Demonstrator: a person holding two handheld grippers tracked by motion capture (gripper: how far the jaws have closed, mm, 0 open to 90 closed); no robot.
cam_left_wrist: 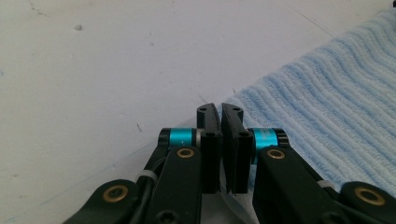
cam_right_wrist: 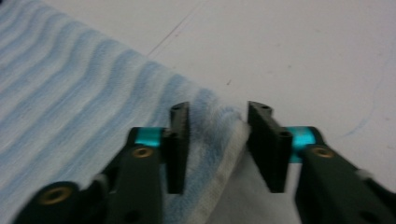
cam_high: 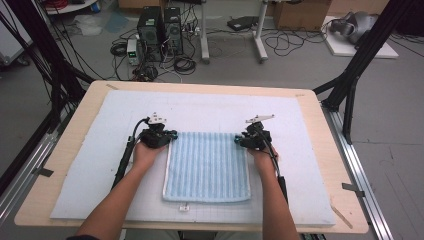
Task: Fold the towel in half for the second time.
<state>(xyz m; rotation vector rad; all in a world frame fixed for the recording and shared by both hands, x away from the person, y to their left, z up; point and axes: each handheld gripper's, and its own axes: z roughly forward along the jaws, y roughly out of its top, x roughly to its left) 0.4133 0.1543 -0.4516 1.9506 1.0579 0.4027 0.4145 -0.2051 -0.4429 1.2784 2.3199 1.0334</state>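
A light blue ribbed towel (cam_high: 207, 165) lies flat on the white mat, folded into a rectangle. My left gripper (cam_high: 170, 136) rests at its far left corner. In the left gripper view the jaws of the left gripper (cam_left_wrist: 220, 109) stand almost together on the edge of the towel (cam_left_wrist: 327, 93), pinching that corner. My right gripper (cam_high: 239, 140) is at the far right corner. In the right gripper view the right gripper (cam_right_wrist: 218, 109) has its jaws apart, and the bunched white-hemmed corner of the towel (cam_right_wrist: 70, 93) sits between them without being squeezed.
The white mat (cam_high: 200, 107) covers most of the wooden table (cam_high: 320, 150). Beyond the table's far edge, computer towers (cam_high: 160, 32) and cables lie on the floor. Black frame posts stand at both sides.
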